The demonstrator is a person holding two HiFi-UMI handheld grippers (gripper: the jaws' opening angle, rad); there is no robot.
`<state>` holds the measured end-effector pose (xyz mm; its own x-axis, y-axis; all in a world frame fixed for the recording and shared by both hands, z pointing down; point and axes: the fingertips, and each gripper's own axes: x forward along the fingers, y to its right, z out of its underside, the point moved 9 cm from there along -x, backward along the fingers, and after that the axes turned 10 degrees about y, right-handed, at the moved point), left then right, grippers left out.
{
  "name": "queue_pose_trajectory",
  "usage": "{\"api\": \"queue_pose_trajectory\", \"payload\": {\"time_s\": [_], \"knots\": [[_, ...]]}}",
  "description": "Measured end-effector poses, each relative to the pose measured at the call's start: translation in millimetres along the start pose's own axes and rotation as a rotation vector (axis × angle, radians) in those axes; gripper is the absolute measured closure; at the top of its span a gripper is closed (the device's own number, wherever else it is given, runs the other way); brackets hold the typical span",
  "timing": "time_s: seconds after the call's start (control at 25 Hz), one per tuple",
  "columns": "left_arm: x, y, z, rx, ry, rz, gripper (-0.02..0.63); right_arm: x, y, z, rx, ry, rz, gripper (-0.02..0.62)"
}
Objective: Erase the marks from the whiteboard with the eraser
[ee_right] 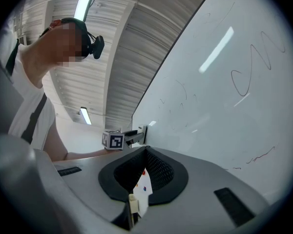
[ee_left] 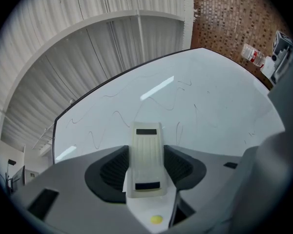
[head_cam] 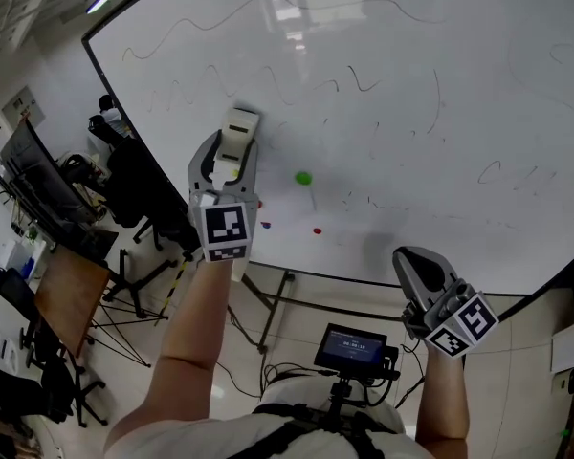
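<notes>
Your left gripper (head_cam: 234,157) clamps the eraser (head_cam: 239,127) at the whiteboard (head_cam: 459,36), left of centre. Your right gripper (head_cam: 414,258), jaws together and empty, hangs lower right. You're apparently mid-wipe, so sweep toward the squiggly marks (head_cam: 359,82) next.

My left gripper (head_cam: 231,161) is clamped on the white eraser (head_cam: 238,134), with the eraser's end up at the whiteboard (head_cam: 430,151); can't tell if it touches. Wavy marker lines (head_cam: 306,92) run just above it. A green magnet (head_cam: 303,177) sits just right of the eraser, a red magnet (head_cam: 317,229) lower. My right gripper (head_cam: 419,264) is low at the board's bottom edge, well apart from the eraser. A small screen (head_cam: 350,348) is at my waist.
</notes>
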<state>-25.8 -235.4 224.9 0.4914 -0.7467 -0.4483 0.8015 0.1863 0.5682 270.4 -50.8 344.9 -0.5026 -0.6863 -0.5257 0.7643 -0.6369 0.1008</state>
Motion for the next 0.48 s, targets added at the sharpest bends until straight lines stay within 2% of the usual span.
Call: {"api": "queue_pose_trajectory", "payload": {"time_s": [0.08, 0.2, 0.32, 0.48], "knots": [[-1, 3, 5, -0.010, 0.014, -0.007, 0.359, 3, 6, -2, -0.010, 0.006, -0.002, 0.594], [-2, 21, 13, 0.025, 0.037, 0.003, 0.359, 8, 11, -4, -0.029, 0.012, -0.016, 0.594], [-16, 43, 25, 0.070, 0.039, 0.041, 0.357, 5, 8, 4, -0.016, -0.004, -0.008, 0.594], [-21, 48, 30, 0.090, 0.015, 0.116, 0.359, 18, 6, 8, 0.010, 0.000, -0.024, 0.594]]}}
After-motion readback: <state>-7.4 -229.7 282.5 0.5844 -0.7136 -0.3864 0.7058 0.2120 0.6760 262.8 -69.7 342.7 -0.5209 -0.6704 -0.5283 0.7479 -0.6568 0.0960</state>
